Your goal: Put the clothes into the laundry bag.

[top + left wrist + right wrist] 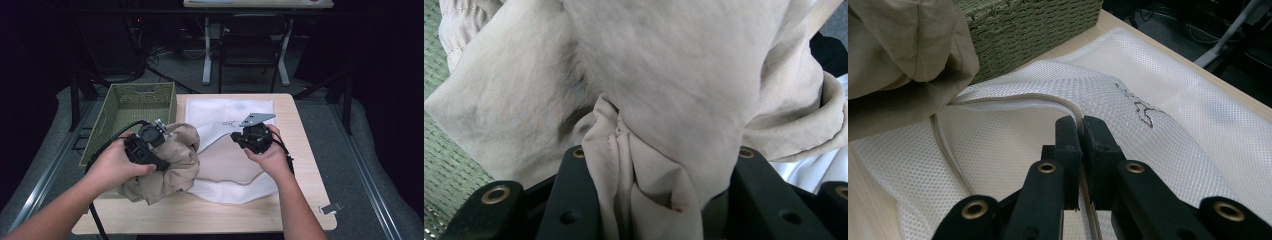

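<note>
On the near-left part of the tabletop, the left gripper has a fat wad of beige garment bunched up, right beside the green woven basket. To the right of it lies a white mesh laundry bag, spread flat, and the right gripper is pinching the bag's corded rim to hold the mouth up.

So my read: this is the stuffing step, garment about to go into the bag. Next move probably needs the right side to lift that rim higher so the opening actually gapes, then the left pushes the bundle rightward into it. Nothing's inside yet as far as I can tell.

Fingers: in the left gripper view they sit partway open, clamped around a thick fold of the beige cloth. In the right gripper view the fingers are nearly together, squeezing the thin rim between them.
</note>
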`<state>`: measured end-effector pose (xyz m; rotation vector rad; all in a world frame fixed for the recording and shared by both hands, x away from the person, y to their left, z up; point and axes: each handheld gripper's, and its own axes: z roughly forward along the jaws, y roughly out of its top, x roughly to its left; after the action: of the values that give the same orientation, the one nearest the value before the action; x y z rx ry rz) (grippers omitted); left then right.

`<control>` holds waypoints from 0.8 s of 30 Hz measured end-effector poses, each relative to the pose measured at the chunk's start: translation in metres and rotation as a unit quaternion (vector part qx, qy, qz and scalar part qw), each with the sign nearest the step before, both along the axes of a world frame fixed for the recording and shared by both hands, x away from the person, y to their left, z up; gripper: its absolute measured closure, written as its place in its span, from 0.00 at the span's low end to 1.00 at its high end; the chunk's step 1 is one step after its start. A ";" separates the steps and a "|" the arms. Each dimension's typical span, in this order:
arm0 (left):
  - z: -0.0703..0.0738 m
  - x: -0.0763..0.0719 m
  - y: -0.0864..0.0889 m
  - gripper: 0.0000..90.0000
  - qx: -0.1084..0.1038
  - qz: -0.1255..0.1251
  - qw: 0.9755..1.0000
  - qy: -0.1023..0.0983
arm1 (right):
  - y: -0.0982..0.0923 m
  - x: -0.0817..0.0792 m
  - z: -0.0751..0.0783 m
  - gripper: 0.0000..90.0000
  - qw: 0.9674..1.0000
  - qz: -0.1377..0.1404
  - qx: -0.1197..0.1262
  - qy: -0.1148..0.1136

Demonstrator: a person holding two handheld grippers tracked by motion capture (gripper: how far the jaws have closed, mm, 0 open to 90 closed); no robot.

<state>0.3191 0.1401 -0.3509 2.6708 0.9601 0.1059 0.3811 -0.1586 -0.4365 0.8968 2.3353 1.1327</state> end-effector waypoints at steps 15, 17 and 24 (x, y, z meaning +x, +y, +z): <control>-0.012 -0.016 -0.016 0.73 -0.009 -0.033 0.999 0.012 | 0.000 0.000 0.000 0.95 1.000 0.002 -0.001 0.000; -0.015 -0.017 -0.019 0.73 -0.011 -0.038 0.999 0.012 | 0.000 0.000 0.000 0.95 1.000 0.002 0.000 0.000; -0.026 -0.017 -0.029 0.73 -0.010 -0.050 0.999 0.018 | 0.001 0.000 -0.001 0.95 1.000 0.002 -0.002 -0.001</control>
<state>0.3025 0.1109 -0.3767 2.7041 0.8325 0.0257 0.3812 -0.1573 -0.4372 0.8894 2.3392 1.1305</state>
